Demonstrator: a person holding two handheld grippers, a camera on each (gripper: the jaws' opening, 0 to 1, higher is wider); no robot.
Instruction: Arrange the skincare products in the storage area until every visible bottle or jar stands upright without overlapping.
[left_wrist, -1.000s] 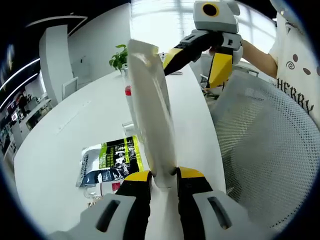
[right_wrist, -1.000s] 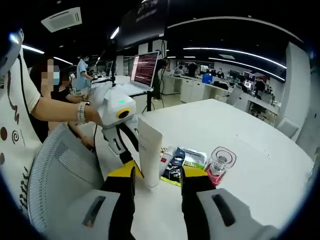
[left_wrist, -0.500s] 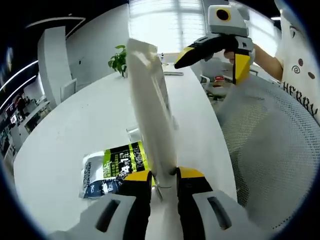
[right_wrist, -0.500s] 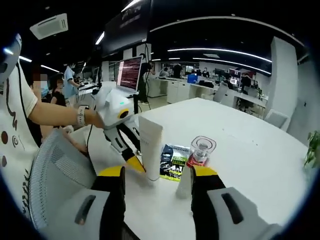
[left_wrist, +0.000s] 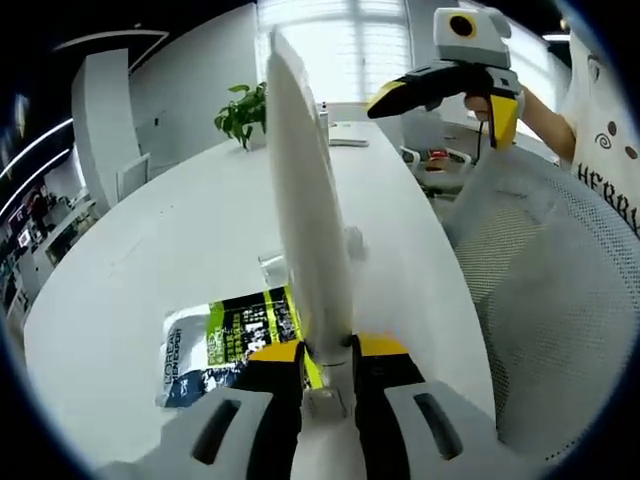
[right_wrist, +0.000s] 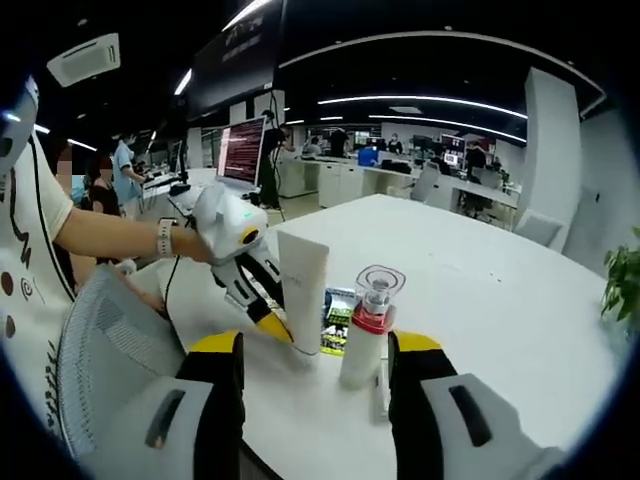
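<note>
At centre frame of the left gripper view, the left gripper (left_wrist: 327, 352) had its jaws closed on the foot of a white tube (left_wrist: 305, 210), standing upright on the white counter (left_wrist: 150, 260); the tube appeared light, soft-walled and smooth, best held low by its stiffer cap end. A green-and-black sachet (left_wrist: 225, 335) lay flat just beside; its print was unreadable. In the right gripper view, the right gripper (right_wrist: 312, 345) held its jaws wide around a clear-capped spray bottle (right_wrist: 366, 325), apparently not touching it.

The white tube (left_wrist: 305, 210) hides part of the sachet (left_wrist: 225, 335) behind it.
</note>
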